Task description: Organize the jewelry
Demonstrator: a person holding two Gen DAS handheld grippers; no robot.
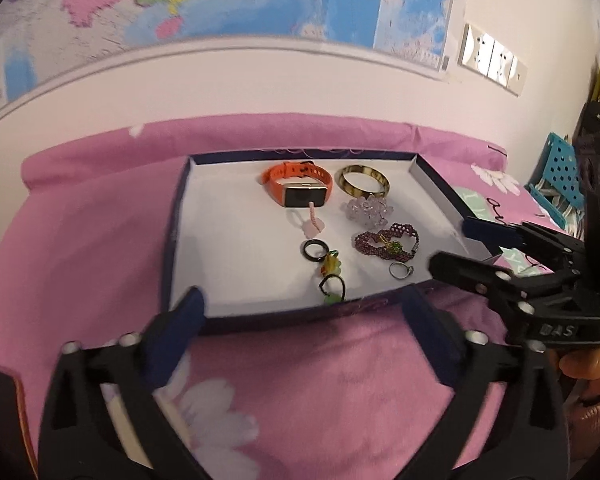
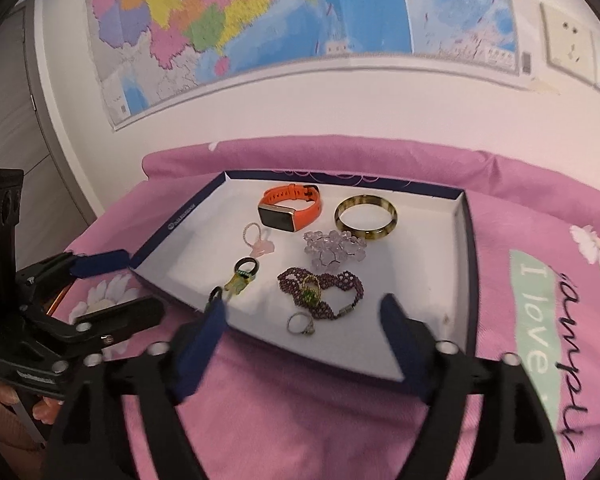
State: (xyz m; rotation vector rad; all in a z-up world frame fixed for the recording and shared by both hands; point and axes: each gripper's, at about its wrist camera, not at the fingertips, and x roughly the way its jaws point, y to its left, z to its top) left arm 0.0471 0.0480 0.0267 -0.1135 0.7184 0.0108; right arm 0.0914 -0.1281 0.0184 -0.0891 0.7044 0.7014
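Tray (image 2: 466, 280) holds jewelry | we hover left gripper (image 1: 304, 312) and right gripper (image 2: 304, 320), both spread, empty | next, we judge: pinch ring (image 2: 300, 324) at 6 o'clock.

The right gripper (image 2: 302, 312) stands with its jaws spread wide over the near edge of the tray (image 2: 466, 280), holding nothing. The tray rests on a pink bedspread (image 2: 300, 432). Inside the tray, an orange smartwatch (image 2: 290, 212) lies at the rear, with an amber bangle (image 2: 366, 218) beside it. A clear crystal bracelet (image 2: 335, 249) sits just in front of the bangle. A purple beaded bracelet (image 2: 322, 290) lies nearer, with a silver ring (image 2: 300, 323) touching it. The left gripper (image 2: 116, 284), also spread, sits at the tray's left corner. A map (image 2: 260, 20) hangs on the wall.
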